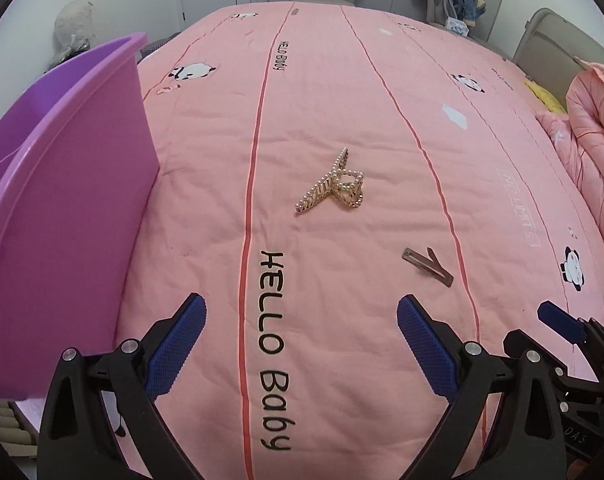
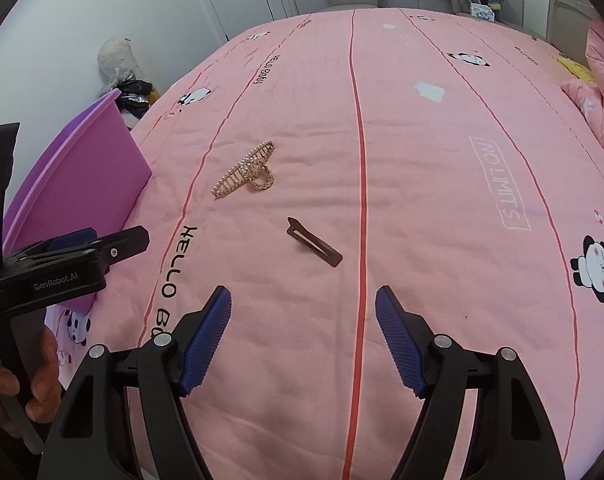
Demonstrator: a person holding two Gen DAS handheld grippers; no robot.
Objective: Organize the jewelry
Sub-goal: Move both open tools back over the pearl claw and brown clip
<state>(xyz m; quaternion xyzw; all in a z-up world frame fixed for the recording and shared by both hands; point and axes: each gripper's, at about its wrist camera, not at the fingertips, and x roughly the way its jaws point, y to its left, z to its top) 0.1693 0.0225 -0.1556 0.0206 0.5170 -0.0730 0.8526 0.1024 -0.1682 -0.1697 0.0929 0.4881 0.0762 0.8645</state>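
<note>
A gold, pearl-studded claw hair clip [image 1: 332, 186] [image 2: 246, 170] lies on the pink bedspread [image 1: 342, 100] [image 2: 422, 200]. A flat brown snap clip [image 1: 427, 262] [image 2: 314, 242] lies nearer, to its right. My left gripper [image 1: 302, 322] hovers open above the "HELLO Baby" lettering, short of the claw clip, nothing between its blue pads. My right gripper [image 2: 304, 312] is open too, just short of the brown clip and empty. Each gripper shows in the other's view: the right gripper [image 1: 562, 322] at lower right, the left gripper [image 2: 98, 244] at left.
A purple plastic bin [image 1: 62, 200] [image 2: 86, 168] stands on the bed's left side, close beside my left gripper. A folded pink quilt [image 1: 598, 140] lies at the right edge. A hand [image 2: 6, 384] holds the left gripper's handle. Clothes and a chair stand beyond the bed.
</note>
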